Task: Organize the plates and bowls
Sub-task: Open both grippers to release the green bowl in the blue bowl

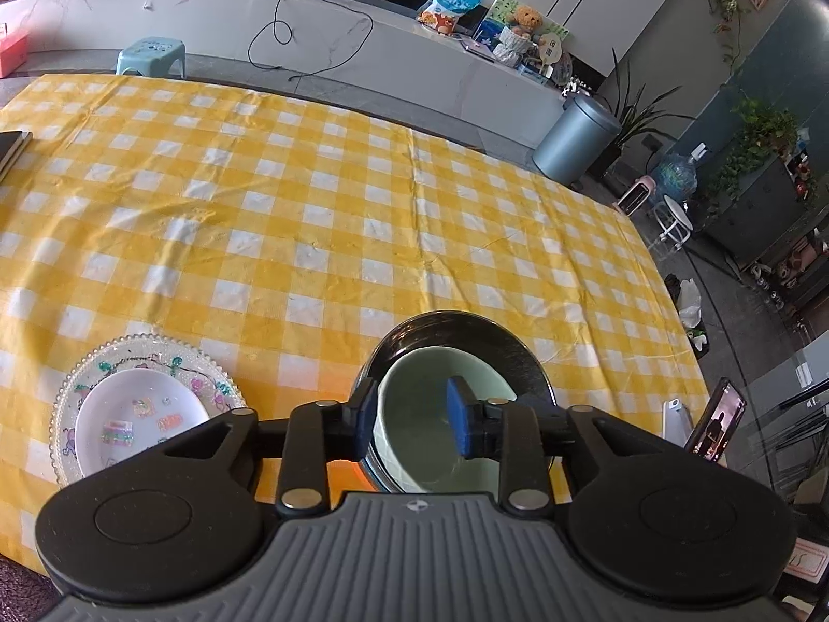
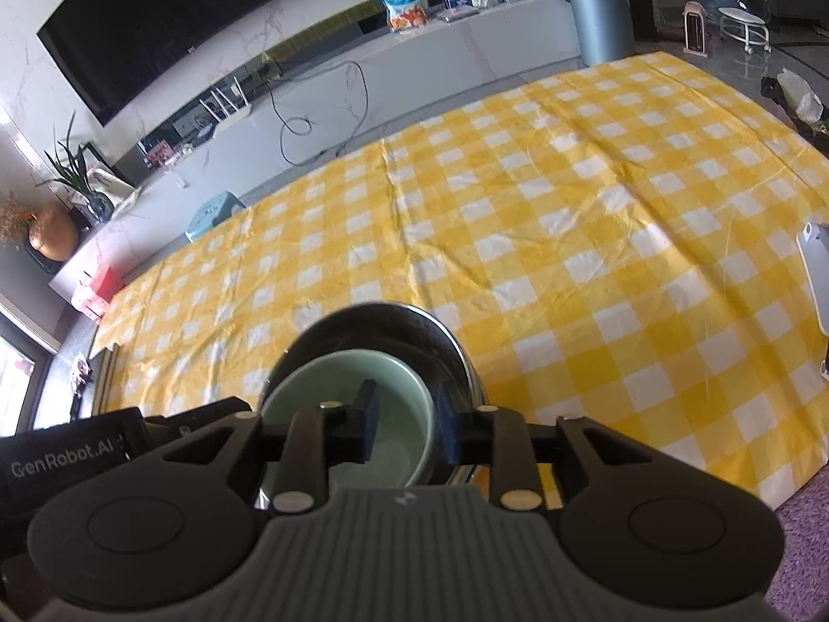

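Here, at 8 o'clock in the left wrist view, a white bowl (image 1: 137, 417) sits inside a clear beaded plate (image 1: 67, 389) on the yellow checked table (image 1: 311, 181). Toward 6 o'clock, a green bowl (image 1: 440, 373) nests in a steel bowl (image 1: 456, 329). The left gripper (image 1: 412, 414) has its jaws straddling the green bowl's left wall, not clearly clamped. The right gripper (image 2: 406, 422) likewise straddles the green bowl's (image 2: 342, 378) right wall; whether either pinches it, the views cannot tell.

right claw (image 2: 406, 427) astride green bowl (image 2: 331, 383) wall | bowl inside steel bowl (image 2: 414, 326) | yellow checked cloth (image 2: 596, 238)
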Demonstrator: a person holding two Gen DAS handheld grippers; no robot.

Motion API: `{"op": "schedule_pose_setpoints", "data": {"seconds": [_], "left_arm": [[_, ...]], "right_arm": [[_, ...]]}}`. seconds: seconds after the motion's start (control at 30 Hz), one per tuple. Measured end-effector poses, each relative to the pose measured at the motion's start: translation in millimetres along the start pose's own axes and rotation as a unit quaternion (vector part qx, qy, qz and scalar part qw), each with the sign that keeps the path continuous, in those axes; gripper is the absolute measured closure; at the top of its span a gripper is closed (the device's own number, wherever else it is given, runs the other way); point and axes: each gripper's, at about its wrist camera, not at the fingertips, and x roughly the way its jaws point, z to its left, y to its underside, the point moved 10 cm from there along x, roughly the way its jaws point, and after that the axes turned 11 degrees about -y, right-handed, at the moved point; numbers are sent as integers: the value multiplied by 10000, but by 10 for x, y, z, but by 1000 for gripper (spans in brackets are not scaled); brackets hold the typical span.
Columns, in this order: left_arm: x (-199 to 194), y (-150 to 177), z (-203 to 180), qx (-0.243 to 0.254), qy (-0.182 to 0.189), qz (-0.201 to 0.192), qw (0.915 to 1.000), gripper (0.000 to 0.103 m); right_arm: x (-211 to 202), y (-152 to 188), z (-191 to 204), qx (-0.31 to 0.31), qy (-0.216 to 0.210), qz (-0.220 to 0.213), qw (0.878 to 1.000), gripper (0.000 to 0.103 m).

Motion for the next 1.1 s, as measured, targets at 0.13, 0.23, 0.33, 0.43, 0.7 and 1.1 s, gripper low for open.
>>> {"op": "schedule_pose_setpoints", "data": {"seconds": [0.13,0.23,0.33,0.43,0.7,1.1], "left_arm": [[-78,-12,13,-25,97,-83,9999,48],[-124,-29,38,-22,147,-185,9997,36],[-147,-46,90,-75,146,-305,9994,29],[-103,-47,154,-239,169,-308,9991,27],[203,100,241,-693,318,77,9971,26],[234,59,333,-1028,388,-79,9939,52]], "right_arm": [[-98,-76,49,-119,3,-256,9996,62],[-137,-108,11,-59,43,-362,9993,53],[-160,-124,-86,114,85,-438,9989,48],[-148,-121,-192,252,162,-440,9986,44],[14,2,-388,551,237,-109,9981,43],[-59,-100,-186,-243,283,-349,9987,56]]}}
